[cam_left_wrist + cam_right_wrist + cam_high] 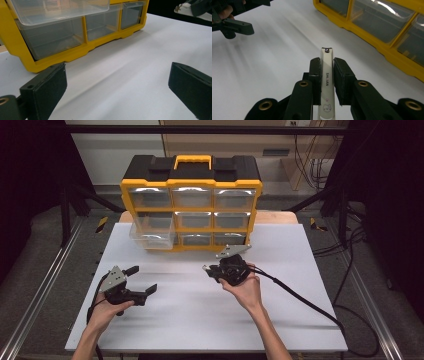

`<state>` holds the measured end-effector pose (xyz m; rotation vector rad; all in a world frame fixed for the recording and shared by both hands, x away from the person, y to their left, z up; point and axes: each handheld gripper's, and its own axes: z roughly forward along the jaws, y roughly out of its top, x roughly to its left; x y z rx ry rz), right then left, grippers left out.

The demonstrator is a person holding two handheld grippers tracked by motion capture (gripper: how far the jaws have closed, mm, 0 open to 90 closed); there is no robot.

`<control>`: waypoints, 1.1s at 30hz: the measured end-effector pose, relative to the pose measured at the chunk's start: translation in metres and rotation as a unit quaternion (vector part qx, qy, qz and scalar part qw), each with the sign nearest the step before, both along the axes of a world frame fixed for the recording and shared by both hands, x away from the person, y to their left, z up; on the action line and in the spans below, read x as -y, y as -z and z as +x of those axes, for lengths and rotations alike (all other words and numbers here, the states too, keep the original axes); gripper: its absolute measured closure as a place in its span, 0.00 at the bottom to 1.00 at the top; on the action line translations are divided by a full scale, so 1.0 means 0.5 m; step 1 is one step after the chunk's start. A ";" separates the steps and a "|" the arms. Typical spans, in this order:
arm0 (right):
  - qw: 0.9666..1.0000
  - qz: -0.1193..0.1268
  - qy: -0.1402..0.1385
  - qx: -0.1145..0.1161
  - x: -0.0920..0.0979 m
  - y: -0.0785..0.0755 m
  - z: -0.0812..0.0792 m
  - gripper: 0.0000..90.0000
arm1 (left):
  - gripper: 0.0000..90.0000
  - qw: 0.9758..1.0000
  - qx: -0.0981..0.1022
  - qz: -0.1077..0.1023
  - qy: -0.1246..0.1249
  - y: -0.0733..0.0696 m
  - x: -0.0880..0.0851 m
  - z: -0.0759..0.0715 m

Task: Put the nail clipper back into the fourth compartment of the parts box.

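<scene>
The right gripper (327, 82) pinches a nail clipper (327, 75) above open white bench (200, 320) just before the yellow drawer cabinet (191, 210), while the left gripper (142, 280) hovers wide open, empty, near the bench's left edge.

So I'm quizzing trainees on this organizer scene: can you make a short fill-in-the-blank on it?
1. The right gripper is shut on a white nail ____.
2. The left gripper has its jaws ____, with nothing between them.
3. The drawer organizer has a black top and a ____ frame.
4. One clear drawer in its left column is pulled ____.

Missing words: clipper; open; yellow; out
</scene>
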<state>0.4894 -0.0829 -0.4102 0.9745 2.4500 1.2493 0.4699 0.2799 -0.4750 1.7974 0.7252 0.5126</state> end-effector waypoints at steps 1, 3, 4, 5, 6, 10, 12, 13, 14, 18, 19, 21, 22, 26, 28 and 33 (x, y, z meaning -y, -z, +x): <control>1.000 0.001 0.000 0.002 0.000 -0.005 0.000 0.86 | 0.02 1.000 0.000 0.000 0.000 0.000 0.000 0.000; 1.000 0.002 -0.001 0.007 -0.001 -0.015 0.001 0.86 | 0.02 1.000 0.000 -0.001 -0.001 0.000 -0.001 0.000; 1.000 0.004 -0.002 0.007 -0.001 -0.021 0.001 0.86 | 0.02 1.000 0.000 -0.001 -0.001 0.000 -0.001 0.000; 1.000 0.004 -0.002 0.008 -0.001 -0.024 0.002 0.86 | 0.02 1.000 0.000 0.000 -0.001 0.000 -0.001 0.000; 1.000 0.004 -0.002 0.011 -0.001 -0.027 0.002 0.86 | 0.02 1.000 0.000 0.000 -0.001 0.000 -0.001 0.000; 1.000 0.007 -0.003 0.015 -0.002 -0.041 0.004 0.86 | 0.02 1.000 0.000 0.000 -0.001 0.000 -0.001 0.000; 1.000 0.010 -0.005 0.016 -0.003 -0.047 0.004 0.86 | 0.02 1.000 0.000 -0.001 -0.001 -0.001 -0.001 0.000; 1.000 0.014 -0.005 0.017 -0.004 -0.050 0.004 0.86 | 0.02 1.000 0.000 -0.001 -0.001 -0.001 -0.001 0.000; 1.000 0.014 -0.006 0.017 -0.004 -0.052 0.004 0.86 | 0.02 1.000 0.000 -0.001 -0.001 -0.001 -0.001 0.000; 1.000 0.018 -0.007 0.023 -0.005 -0.064 0.007 0.86 | 0.02 1.000 0.000 -0.001 -0.001 -0.001 -0.001 0.000; 1.000 0.019 -0.006 0.024 -0.005 -0.067 0.008 0.86 | 0.02 1.000 0.000 -0.001 -0.001 -0.001 -0.001 0.000; 0.999 0.022 -0.006 0.025 -0.006 -0.073 0.009 0.86 | 0.02 1.000 0.000 0.000 -0.001 0.000 -0.002 0.000; 0.999 0.023 -0.007 0.027 -0.006 -0.076 0.009 0.86 | 0.02 1.000 0.000 0.000 -0.001 0.000 -0.002 0.000; 0.999 0.027 -0.007 0.031 -0.008 -0.089 0.012 0.86 | 0.02 1.000 0.000 -0.001 -0.001 0.000 -0.001 0.000; 0.999 0.028 -0.008 0.033 -0.011 -0.096 0.014 0.86 | 0.02 1.000 0.000 0.000 -0.001 0.000 -0.002 0.000; 0.999 0.031 -0.011 0.038 -0.017 -0.109 0.018 0.86 | 0.02 1.000 0.000 0.000 0.000 0.000 -0.001 0.000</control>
